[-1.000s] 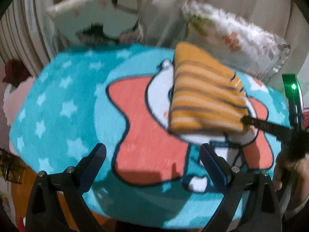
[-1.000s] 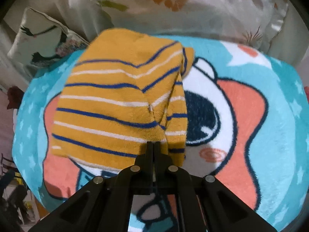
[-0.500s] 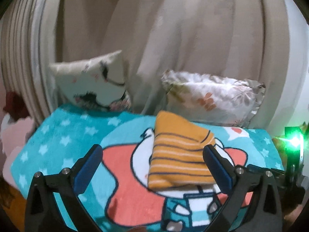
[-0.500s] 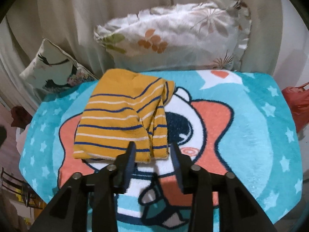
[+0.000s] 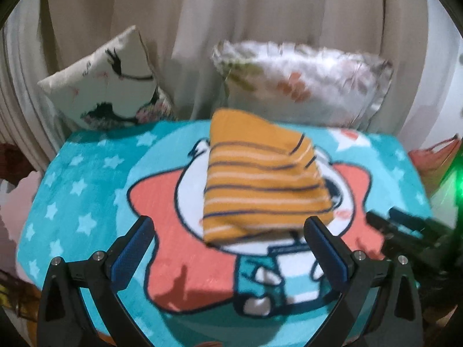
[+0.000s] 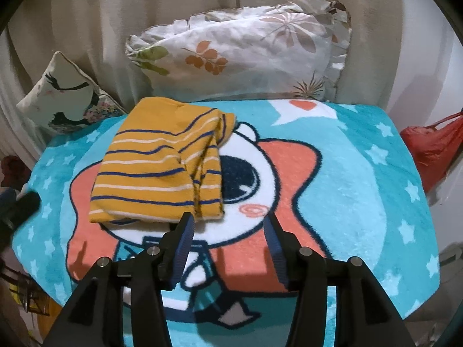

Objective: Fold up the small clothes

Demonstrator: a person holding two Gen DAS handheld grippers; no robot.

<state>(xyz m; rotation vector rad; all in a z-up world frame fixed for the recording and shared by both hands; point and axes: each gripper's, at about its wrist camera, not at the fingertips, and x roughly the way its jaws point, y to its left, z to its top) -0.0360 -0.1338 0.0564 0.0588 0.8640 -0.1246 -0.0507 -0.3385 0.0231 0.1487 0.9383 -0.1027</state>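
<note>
A small mustard-yellow garment with blue and white stripes point(image 5: 260, 182) lies folded on the teal cartoon blanket point(image 5: 86, 190); it also shows in the right wrist view point(image 6: 162, 167). My left gripper point(image 5: 228, 248) is open and empty, just in front of the garment's near edge. My right gripper point(image 6: 228, 245) is open and empty, just short of the garment's near right corner. The right gripper's body shows at the right edge of the left wrist view point(image 5: 405, 231).
A bird-print cushion point(image 6: 63, 95) and a leaf-print pillow point(image 6: 240, 52) lean against beige curtains behind the blanket point(image 6: 361, 179). A red plastic bag point(image 6: 434, 147) hangs at the right. Clutter sits below the blanket's left edge.
My right gripper let go of the garment's near edge, opened and drew back. The garment now lies flat. The left gripper stayed open and shifted its view back down toward the blanket.
</note>
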